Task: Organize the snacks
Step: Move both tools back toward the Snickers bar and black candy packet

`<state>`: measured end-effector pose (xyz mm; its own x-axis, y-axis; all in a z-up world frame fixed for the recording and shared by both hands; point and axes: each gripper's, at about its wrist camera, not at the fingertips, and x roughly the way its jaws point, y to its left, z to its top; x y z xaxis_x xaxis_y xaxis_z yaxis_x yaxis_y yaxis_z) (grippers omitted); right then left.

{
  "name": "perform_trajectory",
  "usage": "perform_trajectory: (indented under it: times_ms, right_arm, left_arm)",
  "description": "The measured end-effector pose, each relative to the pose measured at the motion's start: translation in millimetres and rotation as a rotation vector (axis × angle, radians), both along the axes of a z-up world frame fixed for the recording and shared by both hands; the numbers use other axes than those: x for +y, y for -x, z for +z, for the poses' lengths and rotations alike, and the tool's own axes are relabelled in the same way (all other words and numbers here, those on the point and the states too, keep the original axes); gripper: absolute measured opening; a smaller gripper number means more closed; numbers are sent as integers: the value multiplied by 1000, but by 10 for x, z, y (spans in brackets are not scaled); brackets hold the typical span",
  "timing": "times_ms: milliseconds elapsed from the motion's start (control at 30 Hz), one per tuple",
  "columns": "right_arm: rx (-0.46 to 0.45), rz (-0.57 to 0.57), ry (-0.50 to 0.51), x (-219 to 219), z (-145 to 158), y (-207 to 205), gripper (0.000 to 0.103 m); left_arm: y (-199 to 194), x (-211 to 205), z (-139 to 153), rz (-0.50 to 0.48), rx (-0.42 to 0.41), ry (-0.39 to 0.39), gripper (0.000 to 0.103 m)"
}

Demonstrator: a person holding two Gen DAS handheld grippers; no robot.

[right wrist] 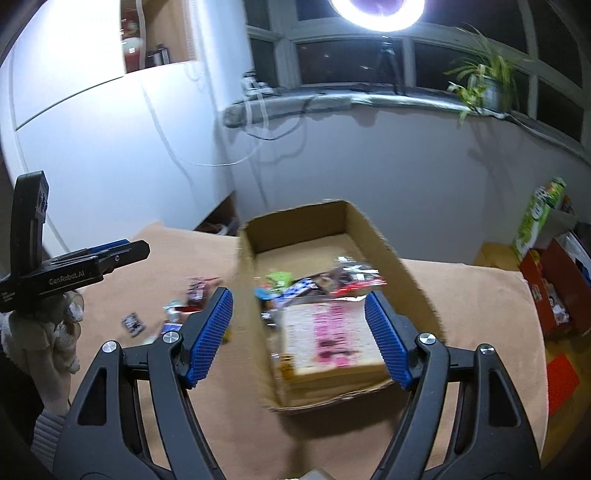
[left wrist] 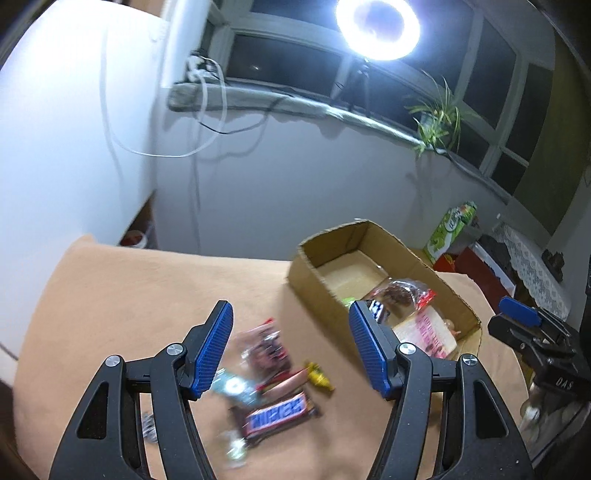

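Observation:
An open cardboard box (left wrist: 314,273) (right wrist: 251,266) stands on the tan-covered table and holds several snacks, among them a pale pack with pink print (right wrist: 325,332) (left wrist: 428,332) and a clear bag with a red edge (left wrist: 402,291). Loose snacks lie left of the box: a Snickers bar (left wrist: 277,417), a small yellow candy (left wrist: 319,376), a red-and-dark packet (left wrist: 267,347) and a light blue wrapper (left wrist: 232,387). My left gripper (left wrist: 291,347) is open and empty above the loose snacks. My right gripper (right wrist: 299,336) is open and empty over the box's near end.
The tan table covering (left wrist: 129,295) runs to the left edge and front. Cartons and red boxes (right wrist: 554,280) stand past the table's right end. A ring light (left wrist: 376,26) and a potted plant (right wrist: 484,85) sit at the window sill behind.

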<state>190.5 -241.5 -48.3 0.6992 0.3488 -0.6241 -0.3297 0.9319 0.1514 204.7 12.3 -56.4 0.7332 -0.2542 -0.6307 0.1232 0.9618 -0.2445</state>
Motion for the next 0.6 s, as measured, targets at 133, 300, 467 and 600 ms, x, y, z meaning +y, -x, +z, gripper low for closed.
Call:
perform_trajectory:
  times_ms: [133, 300, 467, 600]
  right_arm:
    - [5, 68, 3, 232, 13, 89, 77]
    - [16, 148, 33, 557, -45, 149, 77]
    - [66, 206, 41, 829, -211, 158, 77]
    - [118, 211, 49, 1031, -407, 140, 77]
  left_arm:
    - [232, 281, 14, 35, -6, 2, 65]
    - [519, 652, -61, 86, 12, 10, 65]
    - [695, 905, -248, 126, 56, 11, 65]
    - [749, 969, -412, 136, 86, 21, 65]
